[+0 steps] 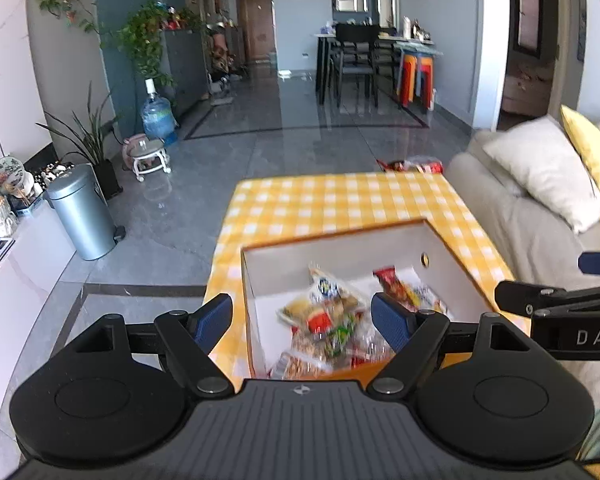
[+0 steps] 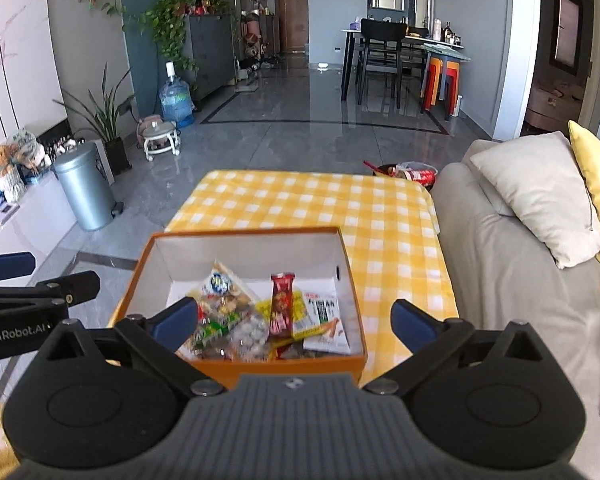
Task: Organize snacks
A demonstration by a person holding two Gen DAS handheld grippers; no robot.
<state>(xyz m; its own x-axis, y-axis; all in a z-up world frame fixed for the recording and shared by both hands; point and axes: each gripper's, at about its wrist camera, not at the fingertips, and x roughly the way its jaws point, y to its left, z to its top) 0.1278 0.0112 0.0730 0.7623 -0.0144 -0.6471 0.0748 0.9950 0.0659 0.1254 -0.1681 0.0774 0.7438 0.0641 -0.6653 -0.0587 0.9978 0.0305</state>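
An orange box with white inside walls [image 1: 340, 246] [image 2: 244, 242] sits on the near end of a table under a yellow checked cloth [image 1: 340, 200] [image 2: 300, 200]. Several snack packets [image 1: 332, 320] [image 2: 260, 312] lie piled in it, among them a red bar [image 2: 282, 304] and a yellow flat packet [image 2: 300, 312]. My left gripper [image 1: 302, 320] hangs open above the box's near left corner, nothing between its blue pads. My right gripper [image 2: 294, 320] is open above the box's near edge, also empty. Each gripper shows at the edge of the other's view.
A grey sofa [image 2: 500, 248] with a white cushion [image 2: 540, 196] and a yellow one runs along the table's right side. A metal bin [image 2: 84, 188] and a low white cabinet stand to the left. A bowl with red wrappers [image 2: 408, 172] sits beyond the table's far right corner.
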